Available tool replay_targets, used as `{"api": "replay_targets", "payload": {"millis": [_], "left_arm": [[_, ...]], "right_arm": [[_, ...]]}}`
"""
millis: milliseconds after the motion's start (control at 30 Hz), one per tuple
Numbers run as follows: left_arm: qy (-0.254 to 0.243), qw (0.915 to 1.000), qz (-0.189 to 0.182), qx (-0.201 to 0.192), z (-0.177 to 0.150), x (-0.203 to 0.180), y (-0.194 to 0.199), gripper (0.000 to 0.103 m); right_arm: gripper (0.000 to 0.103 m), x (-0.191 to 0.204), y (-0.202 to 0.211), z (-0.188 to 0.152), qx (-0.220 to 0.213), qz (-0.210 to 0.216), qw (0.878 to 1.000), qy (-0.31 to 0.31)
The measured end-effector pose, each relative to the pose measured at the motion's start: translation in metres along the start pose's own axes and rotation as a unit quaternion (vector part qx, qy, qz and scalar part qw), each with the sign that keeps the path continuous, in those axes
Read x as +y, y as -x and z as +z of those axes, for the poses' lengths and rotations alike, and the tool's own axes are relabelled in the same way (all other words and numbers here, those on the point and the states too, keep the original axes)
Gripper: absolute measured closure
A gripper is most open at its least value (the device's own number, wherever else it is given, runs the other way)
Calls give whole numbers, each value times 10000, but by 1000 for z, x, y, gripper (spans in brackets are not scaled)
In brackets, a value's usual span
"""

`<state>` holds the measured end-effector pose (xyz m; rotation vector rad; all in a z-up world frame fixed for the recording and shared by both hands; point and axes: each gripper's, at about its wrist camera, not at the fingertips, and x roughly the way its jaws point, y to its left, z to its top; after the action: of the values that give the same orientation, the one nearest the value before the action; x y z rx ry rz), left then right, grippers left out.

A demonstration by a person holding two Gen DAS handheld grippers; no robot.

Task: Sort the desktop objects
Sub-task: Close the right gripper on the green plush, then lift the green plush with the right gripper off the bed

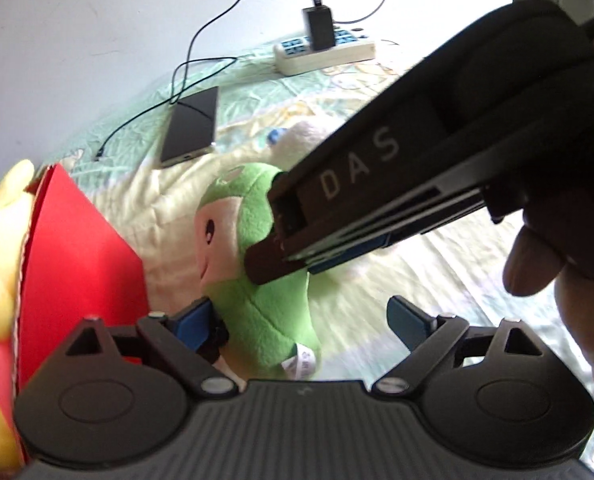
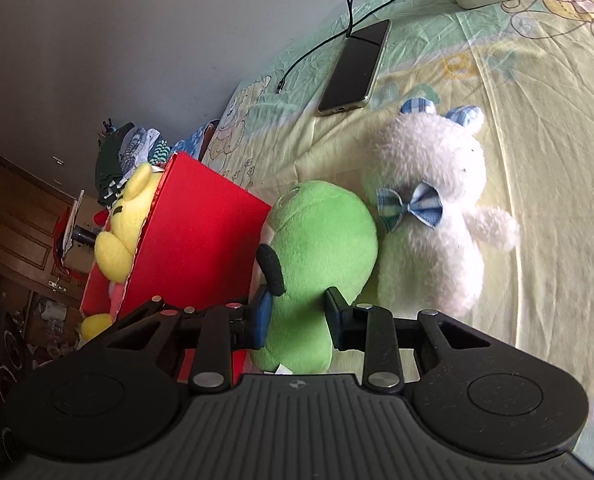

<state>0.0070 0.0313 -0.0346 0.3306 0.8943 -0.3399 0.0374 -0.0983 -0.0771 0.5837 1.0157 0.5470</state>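
My right gripper (image 2: pixel 297 316) straddles green plush (image 2: pixel 321 264), jaws on both flanks, apparently clamped. Plush on bedsheet (image 2: pixel 537 160), touching red box (image 2: pixel 201 240) to its left; long axis runs away from claw. Left gripper (image 1: pixel 297 320) spread wide, empty, plush just ahead. Plush soft, compressible.

White plush (image 1: pixel 303 134) mostly hidden behind right gripper (image 1: pixel 293 240)
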Motion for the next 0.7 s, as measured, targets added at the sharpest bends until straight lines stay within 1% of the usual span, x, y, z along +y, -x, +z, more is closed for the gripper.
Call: {"api": "replay_targets", "payload": {"millis": [167,267,367,400,433,467,500,567,633,700], "left_arm": [[103,9992,-376,46,-10,2,19,12],[216,9983,-531,75,-19,-22,26,12],[149,9982,-573,69,-28,-28,36,12],[150,9982,-577,67,-34,-36,37,12],[166,9980,-610,85,-36,-34,35,12],[185,9978,-623,88,-38,-35,38,12],[198,9980,-598,69,-40,-34,36,12],[209,9988,-452,9,-39,-28,25,14],[220,9990,-394,4,-38,-25,20,13],[268,9990,-353,-9,-38,-21,13,11]], "right_arm": [[71,2,14,-21,122,-40,9998,-146],[72,4,17,-35,242,-58,9995,-195],[74,6,21,-50,284,-41,9992,-261],[76,5,22,-53,286,-31,9991,-304],[77,3,22,-56,293,-34,9989,-363],[85,1,21,-57,316,-38,9986,-417],[90,-1,19,-57,333,-24,9983,-475],[88,-5,18,-57,282,48,9972,-691],[84,-4,16,-55,235,77,9970,-729],[76,2,15,-52,180,-2,9980,-598]]}}
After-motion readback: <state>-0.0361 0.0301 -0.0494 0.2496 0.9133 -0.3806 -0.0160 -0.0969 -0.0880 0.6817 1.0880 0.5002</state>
